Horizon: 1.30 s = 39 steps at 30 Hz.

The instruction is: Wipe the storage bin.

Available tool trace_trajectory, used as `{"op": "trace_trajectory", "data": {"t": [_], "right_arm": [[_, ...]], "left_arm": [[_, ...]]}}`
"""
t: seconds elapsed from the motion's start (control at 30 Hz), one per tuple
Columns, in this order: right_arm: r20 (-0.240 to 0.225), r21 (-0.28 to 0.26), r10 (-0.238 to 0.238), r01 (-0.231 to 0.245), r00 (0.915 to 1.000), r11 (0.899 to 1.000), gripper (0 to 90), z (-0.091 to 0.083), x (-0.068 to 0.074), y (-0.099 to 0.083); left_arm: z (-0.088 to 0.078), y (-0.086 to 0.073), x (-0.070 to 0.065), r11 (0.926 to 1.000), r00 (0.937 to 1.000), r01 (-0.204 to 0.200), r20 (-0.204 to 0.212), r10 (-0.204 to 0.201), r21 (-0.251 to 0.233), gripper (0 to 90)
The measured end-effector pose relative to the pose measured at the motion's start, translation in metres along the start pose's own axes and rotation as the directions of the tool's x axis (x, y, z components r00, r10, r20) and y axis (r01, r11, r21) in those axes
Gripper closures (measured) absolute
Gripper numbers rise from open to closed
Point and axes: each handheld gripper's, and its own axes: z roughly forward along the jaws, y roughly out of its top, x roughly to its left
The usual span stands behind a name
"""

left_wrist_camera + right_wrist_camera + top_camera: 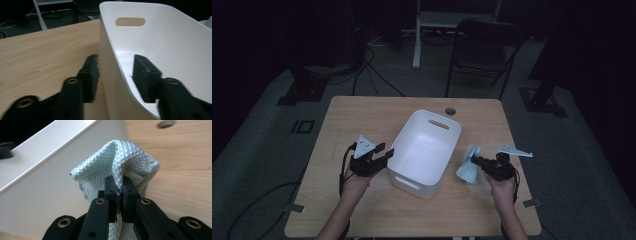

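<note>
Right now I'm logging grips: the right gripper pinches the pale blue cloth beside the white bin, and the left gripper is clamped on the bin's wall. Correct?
Not quite. The left gripper straddles the white bin's wall with its jaws apart, not clamped; the left gripper view shows the gaps. The right gripper does pinch the pale blue cloth.

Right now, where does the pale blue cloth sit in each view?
High view: cloth right of the white bin, in the right gripper.
Left gripper view: can't make it out.
Right gripper view: cloth centre, pinched between the jaws.
Shared landmark: the white bin.
</note>
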Motion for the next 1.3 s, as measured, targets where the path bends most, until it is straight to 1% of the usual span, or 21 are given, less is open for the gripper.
{"op": "trace_trajectory", "data": {"t": [0.03,0.07,0.13,0.2,0.27,0.33,0.37,0.43,0.47,0.5,0.57,0.63,0.7,0.73,0.8,0.83,0.93,1.07,1.13,1.23,1.3], "right_arm": [[0.011,-0.003,0.002,-0.002,0.9999,1.000,85.5,-0.001,-0.003,0.001],[0.032,-0.006,0.005,-0.005,0.9995,1.000,85.4,-0.003,-0.008,0.002],[0.080,-0.008,0.012,-0.011,0.9967,1.000,85.4,-0.003,-0.018,0.006],[0.111,0.006,0.027,-0.028,0.9934,1.000,85.0,0.000,-0.027,0.007],[0.135,0.036,0.048,-0.053,0.9897,0.998,82.4,0.008,-0.039,0.006],[0.152,0.042,0.067,-0.074,0.9862,0.996,67.3,0.014,-0.048,0.004],[0.148,0.043,0.072,-0.080,0.9864,0.996,59.8,0.016,-0.051,0.004],[0.137,0.026,0.082,-0.087,0.9871,0.996,49.8,0.017,-0.055,0.005],[0.138,0.020,0.080,-0.083,0.9872,0.996,45.3,0.016,-0.056,0.005],[0.137,0.019,0.081,-0.085,0.9872,0.996,42.4,0.016,-0.056,0.006],[0.139,0.033,0.075,-0.080,0.9875,0.996,34.9,0.016,-0.056,0.006],[0.130,0.078,0.055,-0.066,0.9900,0.995,25.5,0.018,-0.055,0.006],[0.107,0.087,0.042,-0.051,0.9934,0.995,23.8,0.019,-0.053,0.004],[0.088,0.084,0.034,-0.041,0.9956,0.996,20.9,0.019,-0.050,0.002],[0.062,0.066,0.046,-0.050,0.9970,0.997,19.9,0.018,-0.049,0.001],[0.049,0.040,0.046,-0.048,0.9977,0.998,18.4,0.017,-0.048,-0.001],[0.056,0.015,0.025,-0.026,0.9981,1.000,18.3,0.014,-0.043,-0.002],[0.066,0.004,-0.005,0.005,0.9978,1.000,18.3,0.007,-0.035,-0.002],[0.066,0.001,-0.015,0.015,0.9977,1.000,18.3,0.005,-0.032,-0.002],[0.069,0.003,-0.027,0.027,0.9973,1.000,18.2,0.004,-0.028,-0.004],[0.065,0.007,-0.031,0.031,0.9974,0.999,18.2,0.003,-0.027,-0.006]], "left_arm": [[-0.001,0.000,0.000,1.0000,1.0000,-0.001,0.009,0.001,-0.002,53.6],[-0.003,0.001,0.000,1.0000,0.9999,0.001,0.015,-0.001,-0.006,50.7],[-0.006,0.002,-0.001,1.0000,0.9999,-0.006,0.014,0.006,-0.006,49.2],[-0.012,0.002,-0.001,0.9999,0.9999,-0.014,0.007,0.014,-0.007,46.7],[-0.015,0.001,-0.001,0.9999,0.9998,-0.016,0.013,0.016,-0.003,43.0],[-0.017,0.000,-0.001,0.9995,0.9995,-0.031,0.012,0.031,0.002,41.3],[-0.018,-0.001,-0.001,0.9993,0.9993,-0.036,0.010,0.036,0.005,39.3],[-0.020,-0.003,0.000,0.9993,0.9991,-0.037,0.020,0.037,0.002,38.1],[-0.021,-0.004,0.001,0.9992,0.9989,-0.039,0.028,0.038,0.009,36.1],[-0.023,-0.005,0.001,0.9992,0.9990,-0.040,0.023,0.040,0.005,33.4],[-0.024,-0.006,0.000,0.9989,0.9986,-0.047,0.025,0.047,0.004,30.6],[-0.027,-0.009,0.001,0.9990,0.9981,-0.046,0.043,0.045,0.004,26.2],[-0.031,-0.011,0.001,0.9990,0.9983,-0.044,0.037,0.044,-0.006,24.4],[-0.032,-0.012,0.001,0.9990,0.9986,-0.043,0.031,0.044,-0.009,19.3],[-0.036,-0.014,0.003,0.9991,0.9990,-0.038,0.021,0.039,-0.020,18.8],[-0.038,-0.016,0.005,0.9994,0.9995,-0.028,0.015,0.028,-0.023,18.8],[-0.044,-0.021,0.011,0.9994,0.9999,-0.012,-0.002,0.012,-0.033,16.6],[-0.054,-0.027,0.017,0.9983,0.9998,-0.015,-0.014,0.014,-0.056,16.6],[-0.059,-0.030,0.020,0.9981,1.0000,-0.008,-0.006,0.007,-0.061,16.6],[-0.062,-0.036,0.022,0.9989,0.9998,-0.011,-0.016,0.010,-0.046,16.5],[-0.064,-0.040,0.025,0.9991,0.9998,-0.003,-0.019,0.002,-0.043,16.6]]}}
